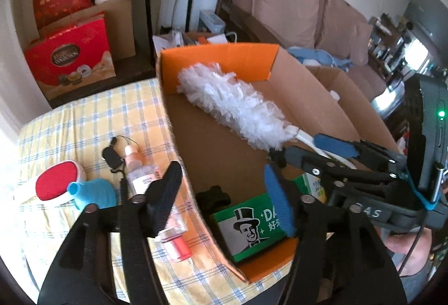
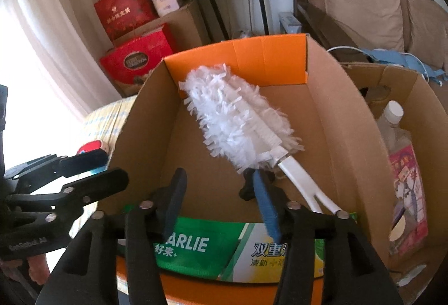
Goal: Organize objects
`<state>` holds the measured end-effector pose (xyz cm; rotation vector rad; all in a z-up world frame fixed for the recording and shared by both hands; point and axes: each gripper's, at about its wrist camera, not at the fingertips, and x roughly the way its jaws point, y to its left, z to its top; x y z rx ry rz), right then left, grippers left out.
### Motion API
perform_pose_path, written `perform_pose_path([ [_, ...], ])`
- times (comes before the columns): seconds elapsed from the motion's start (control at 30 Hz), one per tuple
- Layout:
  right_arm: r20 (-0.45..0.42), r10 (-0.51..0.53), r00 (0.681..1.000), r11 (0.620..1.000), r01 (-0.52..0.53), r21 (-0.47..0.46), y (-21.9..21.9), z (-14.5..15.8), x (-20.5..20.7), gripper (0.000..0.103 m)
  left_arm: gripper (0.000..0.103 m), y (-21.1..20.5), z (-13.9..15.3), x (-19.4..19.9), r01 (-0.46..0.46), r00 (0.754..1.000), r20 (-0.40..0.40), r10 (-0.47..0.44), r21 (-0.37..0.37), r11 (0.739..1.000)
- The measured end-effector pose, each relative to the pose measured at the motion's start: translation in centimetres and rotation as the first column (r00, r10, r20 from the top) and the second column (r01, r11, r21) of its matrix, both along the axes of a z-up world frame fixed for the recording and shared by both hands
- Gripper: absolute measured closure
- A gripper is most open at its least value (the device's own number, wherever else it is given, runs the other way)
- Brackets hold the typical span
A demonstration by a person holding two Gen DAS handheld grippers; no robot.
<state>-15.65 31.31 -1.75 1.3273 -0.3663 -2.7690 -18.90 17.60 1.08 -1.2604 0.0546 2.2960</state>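
A white fluffy duster lies inside an open cardboard box with orange flaps, its white handle pointing toward me. A green Darlie toothpaste box lies at the box's near end, beside a small black object. My right gripper is open and empty, just above the near end of the box by the duster handle. My left gripper is open and empty over the box's left wall.
On the yellow checked cloth left of the box lie a pink bottle, a red-and-white brush, a blue funnel-like piece and a black item. A second carton with a bottle stands right. Red gift boxes, sofa behind.
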Motion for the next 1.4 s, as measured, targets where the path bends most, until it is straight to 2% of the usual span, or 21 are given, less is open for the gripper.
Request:
perform_pose_path([
  [0.07,-0.016,-0.007,1.000,1.000,0.007,0.004,0.0,0.6,0.3,0.032,0.029,-0.8,0.7,0.2,-0.026,0.999,-0.023,0.026,0.005,1.000],
  [0.1,-0.026,-0.009,1.000,1.000,0.009,0.010,-0.1,1.1,0.5,0.030,0.023,-1.2,1.0,0.4,-0.039,0.999,-0.035,0.039,0.009,0.999],
  [0.17,-0.039,-0.008,0.999,1.000,0.009,0.023,-0.3,1.7,0.8,0.023,0.018,-1.9,1.6,0.5,-0.062,0.996,-0.057,0.063,0.013,0.998],
  [0.23,-0.055,-0.005,0.998,0.999,0.007,0.044,-0.7,2.2,1.1,0.020,0.018,-2.5,2.0,0.7,-0.086,0.993,-0.080,0.086,0.008,0.996],
  [0.3,-0.068,0.002,0.998,0.998,0.002,0.062,-1.2,2.7,1.3,0.016,0.005,-3.2,2.4,0.9,-0.101,0.990,-0.097,0.101,0.001,0.995],
  [0.37,-0.075,0.008,0.997,0.998,-0.003,0.065,-1.5,3.0,1.5,0.005,0.004,-3.9,2.6,1.2,-0.117,0.987,-0.116,0.116,-0.002,0.993],
  [0.43,-0.088,0.016,0.996,0.998,-0.011,0.062,-1.8,3.4,1.6,0.000,0.003,-4.6,2.7,1.3,-0.119,0.986,-0.122,0.118,-0.003,0.993],
  [0.87,-0.118,0.065,0.991,0.992,-0.051,0.116,-4.9,5.4,2.6,0.000,0.000,-10.2,3.5,2.7,-0.183,0.973,-0.145,0.182,0.005,0.983],
  [1.2,-0.116,0.146,0.983,0.985,-0.132,0.115,-9.2,6.2,2.1,0.000,0.000,-16.6,2.5,2.7,-0.277,0.952,-0.136,0.273,-0.006,0.961],
  [1.4,-0.118,0.173,0.978,0.984,-0.166,0.068,-11.2,6.0,1.1,0.000,0.000,-18.7,1.3,2.8,-0.301,0.946,-0.132,0.296,-0.013,0.954],
])
